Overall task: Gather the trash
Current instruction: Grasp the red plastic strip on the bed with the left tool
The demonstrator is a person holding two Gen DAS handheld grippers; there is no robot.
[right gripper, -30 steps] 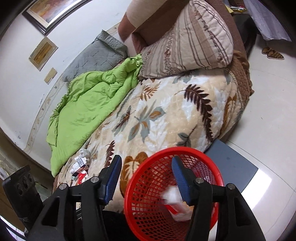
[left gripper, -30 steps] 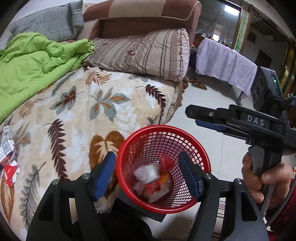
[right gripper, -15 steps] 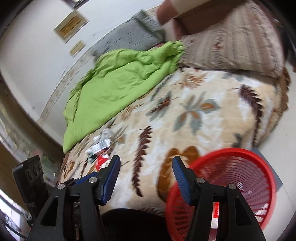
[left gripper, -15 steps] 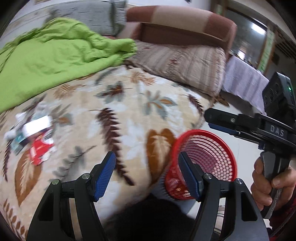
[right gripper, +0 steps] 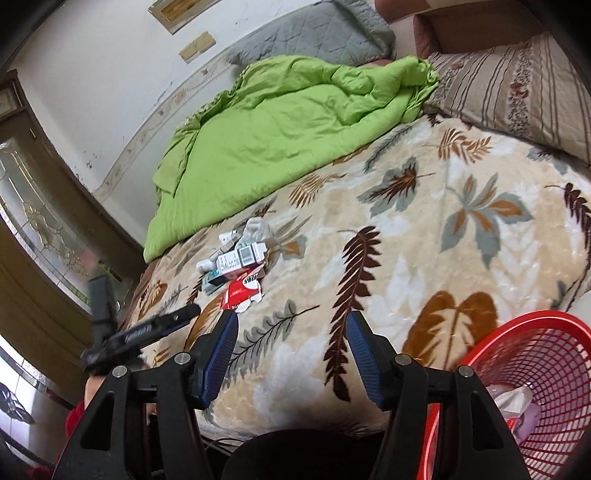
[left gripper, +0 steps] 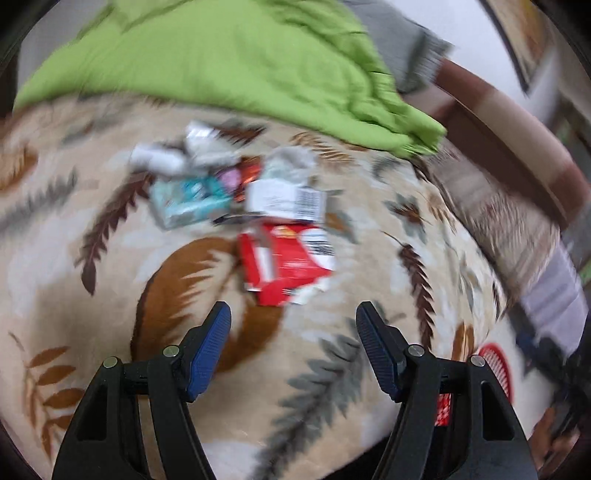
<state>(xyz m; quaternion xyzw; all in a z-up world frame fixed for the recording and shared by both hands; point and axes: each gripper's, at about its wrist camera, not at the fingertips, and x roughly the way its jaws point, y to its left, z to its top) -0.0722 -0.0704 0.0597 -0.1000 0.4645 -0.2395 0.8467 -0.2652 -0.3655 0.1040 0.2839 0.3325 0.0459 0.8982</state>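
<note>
A pile of trash lies on the leaf-patterned bedspread (left gripper: 332, 369): a red torn packet (left gripper: 288, 258), a white box with a barcode (left gripper: 284, 199), a teal box (left gripper: 188, 199) and crumpled wrappers (left gripper: 207, 147). My left gripper (left gripper: 293, 317) is open and empty, just short of the red packet. The pile also shows in the right wrist view (right gripper: 240, 266). My right gripper (right gripper: 291, 325) is open and empty above the bedspread. The red mesh basket (right gripper: 546, 369) stands at the bed's edge with trash inside. The left gripper's body shows in the right wrist view (right gripper: 147, 332).
A green quilt (right gripper: 277, 133) lies bunched at the far side of the bed. A striped pillow (right gripper: 517, 85) and a grey pillow (right gripper: 314, 33) sit at the headboard. A wooden door frame (right gripper: 33, 236) stands at the left.
Both grippers swung left, away from the red basket and over the bed. The left gripper has closed in on the trash pile. Both stayed open and empty.
</note>
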